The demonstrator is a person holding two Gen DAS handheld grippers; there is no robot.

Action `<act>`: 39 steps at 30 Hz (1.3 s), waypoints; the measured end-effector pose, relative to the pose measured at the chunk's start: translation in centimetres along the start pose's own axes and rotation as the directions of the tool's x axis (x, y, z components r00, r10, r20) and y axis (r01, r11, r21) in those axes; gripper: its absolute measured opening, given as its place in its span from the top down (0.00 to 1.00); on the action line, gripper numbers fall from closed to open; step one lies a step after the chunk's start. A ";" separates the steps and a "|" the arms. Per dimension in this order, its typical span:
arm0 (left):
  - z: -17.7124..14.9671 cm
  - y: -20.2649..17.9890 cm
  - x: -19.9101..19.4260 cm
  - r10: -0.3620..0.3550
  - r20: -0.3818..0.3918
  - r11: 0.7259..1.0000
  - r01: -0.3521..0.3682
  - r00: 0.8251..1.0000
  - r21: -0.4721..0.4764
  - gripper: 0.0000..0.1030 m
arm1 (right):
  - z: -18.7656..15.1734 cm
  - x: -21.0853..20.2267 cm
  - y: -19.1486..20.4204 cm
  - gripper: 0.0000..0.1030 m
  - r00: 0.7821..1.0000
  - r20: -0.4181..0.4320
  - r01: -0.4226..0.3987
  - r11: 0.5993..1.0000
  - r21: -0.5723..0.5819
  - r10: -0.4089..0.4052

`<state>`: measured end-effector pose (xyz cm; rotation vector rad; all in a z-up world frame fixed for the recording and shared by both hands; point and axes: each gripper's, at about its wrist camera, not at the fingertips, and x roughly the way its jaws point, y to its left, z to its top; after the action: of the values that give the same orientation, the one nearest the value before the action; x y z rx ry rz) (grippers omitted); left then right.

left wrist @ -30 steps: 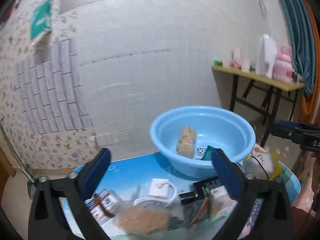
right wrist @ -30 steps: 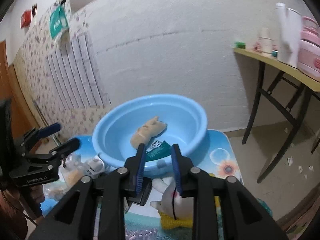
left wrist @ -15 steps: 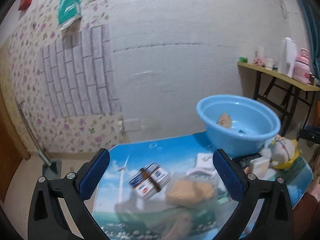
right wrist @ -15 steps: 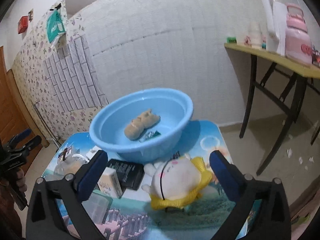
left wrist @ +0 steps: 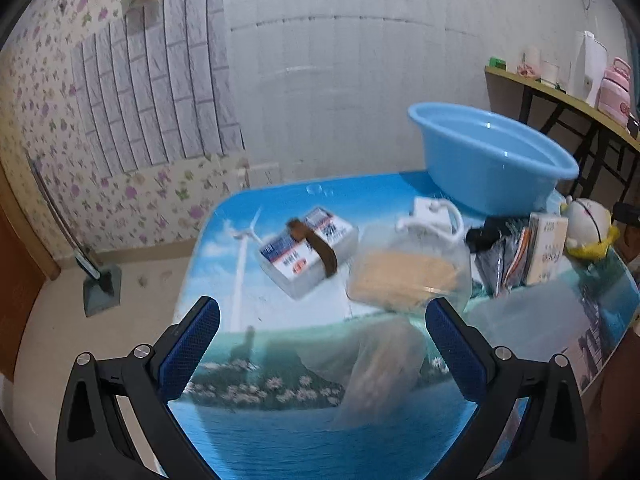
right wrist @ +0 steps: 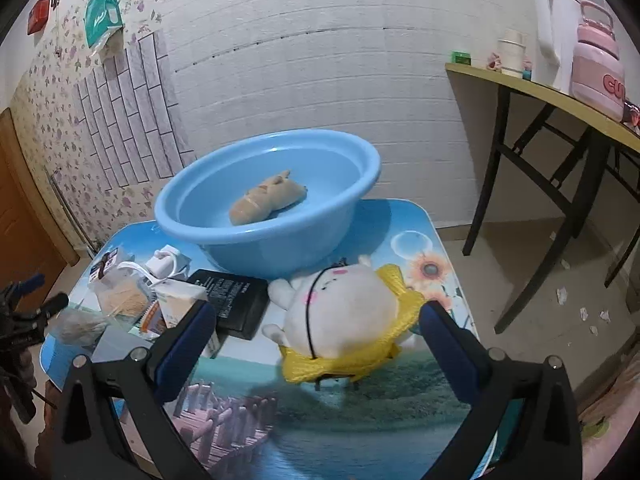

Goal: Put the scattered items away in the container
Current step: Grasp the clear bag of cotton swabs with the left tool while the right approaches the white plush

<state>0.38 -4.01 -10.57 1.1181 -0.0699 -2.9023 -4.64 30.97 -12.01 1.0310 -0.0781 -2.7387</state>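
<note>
- Left wrist view: my left gripper (left wrist: 316, 344) hangs over the near part of the picture-printed table (left wrist: 280, 432) with its jaws wide apart and nothing between them.
- Ahead of it lies the clear plastic box with blue-and-white labels and a brown strap (left wrist: 308, 250). It looks rigid and light, I judge; I would take it across its short sides, clear of the strap.
- Just right of that box sits a clear pouch of tan sticks (left wrist: 404, 276), and nearer me a crumpled clear bag (left wrist: 380, 364). Both look soft and slippery, so I would pinch a gathered fold.
- Round light-blue plastic basin (left wrist: 488, 164) stands at the far right of the table, well apart from these things.
- Right wrist view: my right gripper (right wrist: 316, 340) has just been opening, and its jaws stand fully apart on either side of the white plush toy in a yellow knitted wrap (right wrist: 344, 320), the pads not pressing on it.
- That toy looks soft, light and squashy; I would close across the middle of its round body, where it will give without slipping.
- It lies on the table just in front of the basin, beside a flat black box (right wrist: 236, 300).
- A tan plush toy (right wrist: 266, 202) already rests inside the basin.
</note>
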 end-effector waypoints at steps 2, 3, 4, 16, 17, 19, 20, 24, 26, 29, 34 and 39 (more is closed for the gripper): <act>-0.2 0.0 0.6 0.001 -0.012 1.000 -0.001 1.000 -0.002 0.00 | -0.1 0.2 -0.2 0.00 1.000 -0.011 0.001 1.000 0.004 -0.001; -0.3 0.0 0.7 -0.006 -0.012 1.000 0.006 1.000 -0.005 0.00 | -0.2 0.3 -0.2 0.00 1.000 -0.015 0.001 1.000 0.006 -0.001; -0.4 0.0 0.8 -0.015 -0.014 1.000 0.014 1.000 -0.009 0.00 | -0.3 0.5 -0.2 0.00 1.000 -0.019 0.003 1.000 0.006 -0.003; -1.3 -0.6 2.9 -0.077 -0.116 0.997 0.075 0.990 -0.016 0.00 | -1.0 2.0 -1.5 0.00 0.997 -0.067 0.047 0.998 0.046 -0.044; -1.4 -0.6 3.3 -0.082 -0.132 0.997 0.081 0.988 -0.016 0.00 | -1.0 2.2 -1.5 0.00 0.996 -0.071 0.051 0.998 0.045 -0.048; -1.8 -0.7 4.2 -0.095 -0.181 0.995 0.092 0.979 -0.024 0.00 | -0.9 2.7 -1.4 0.00 0.995 -0.081 0.067 0.997 0.042 -0.063; -1.8 -0.8 4.2 -0.084 -0.172 0.996 0.082 0.982 -0.023 0.00 | -0.9 2.9 -1.4 0.00 0.994 -0.083 0.068 0.997 0.043 -0.064; -1.6 -0.8 3.8 -0.091 -0.168 0.996 0.089 0.981 -0.020 0.00 | -0.8 3.8 -1.8 0.00 0.994 -0.091 0.071 0.995 0.066 -0.065; -1.6 -0.8 3.7 -0.090 -0.168 0.996 0.088 0.982 -0.021 0.00 | -0.9 4.1 -2.0 0.00 0.993 -0.103 0.070 0.994 0.081 -0.061; -1.7 -0.8 3.7 -0.087 -0.167 0.996 0.085 0.982 -0.023 0.00 | -1.2 4.4 -2.3 0.00 0.990 -0.125 0.073 0.993 0.095 -0.061; -1.7 -0.6 3.3 -0.080 -0.159 0.997 0.076 0.984 -0.035 0.02 | -1.5 4.4 -2.1 0.20 0.989 -0.143 0.047 0.993 0.110 -0.031; -1.7 -0.1 2.9 -0.096 -0.122 0.994 0.088 0.988 -0.065 0.32 | -1.7 4.1 -1.7 0.37 0.992 -0.127 0.035 0.996 0.085 -0.024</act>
<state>-0.60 -4.11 -13.81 1.3232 0.0722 -2.8834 -6.85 31.75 -16.15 1.2357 -0.1645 -2.7100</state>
